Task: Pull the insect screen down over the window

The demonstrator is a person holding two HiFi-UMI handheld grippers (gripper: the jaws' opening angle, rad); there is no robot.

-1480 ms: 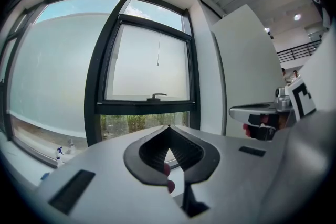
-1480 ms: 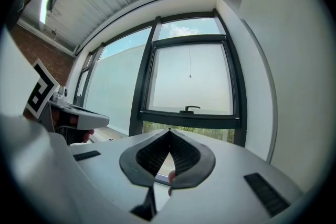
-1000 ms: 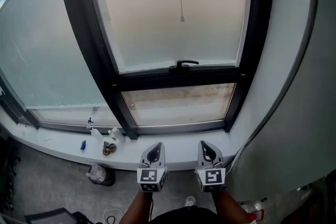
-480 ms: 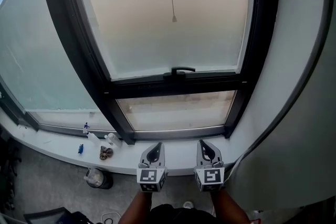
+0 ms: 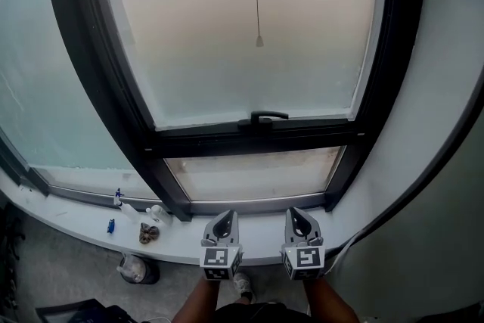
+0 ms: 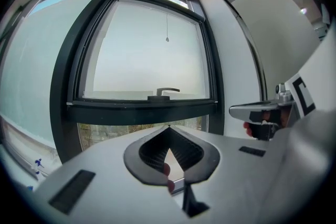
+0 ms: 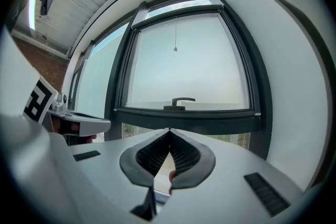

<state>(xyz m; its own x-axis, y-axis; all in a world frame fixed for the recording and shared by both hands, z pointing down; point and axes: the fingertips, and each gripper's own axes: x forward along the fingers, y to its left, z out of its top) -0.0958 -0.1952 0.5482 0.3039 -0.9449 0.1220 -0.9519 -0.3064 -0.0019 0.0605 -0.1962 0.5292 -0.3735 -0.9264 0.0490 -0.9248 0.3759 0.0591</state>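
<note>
In the head view we hold the left gripper (image 5: 222, 219) and right gripper (image 5: 297, 217) low over the sill (image 5: 261, 231), well below the cord (image 5: 259, 40) hanging before the upper pane (the screen itself we cannot make out). The left gripper view shows jaws together, empty; the right gripper view likewise. We judge the reach not yet begun: next, lift one gripper, open it, and pinch the cord's end.

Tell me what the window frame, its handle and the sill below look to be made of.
Window frame: probably coated or painted metal, judging by the dark, matte, slim straight profiles.
Handle: metal or hard plastic in the same dark finish; it is too small to tell which.
Sill: smooth, white and slightly glossy, perhaps painted board, laminate or stone; no grain shows.
</note>
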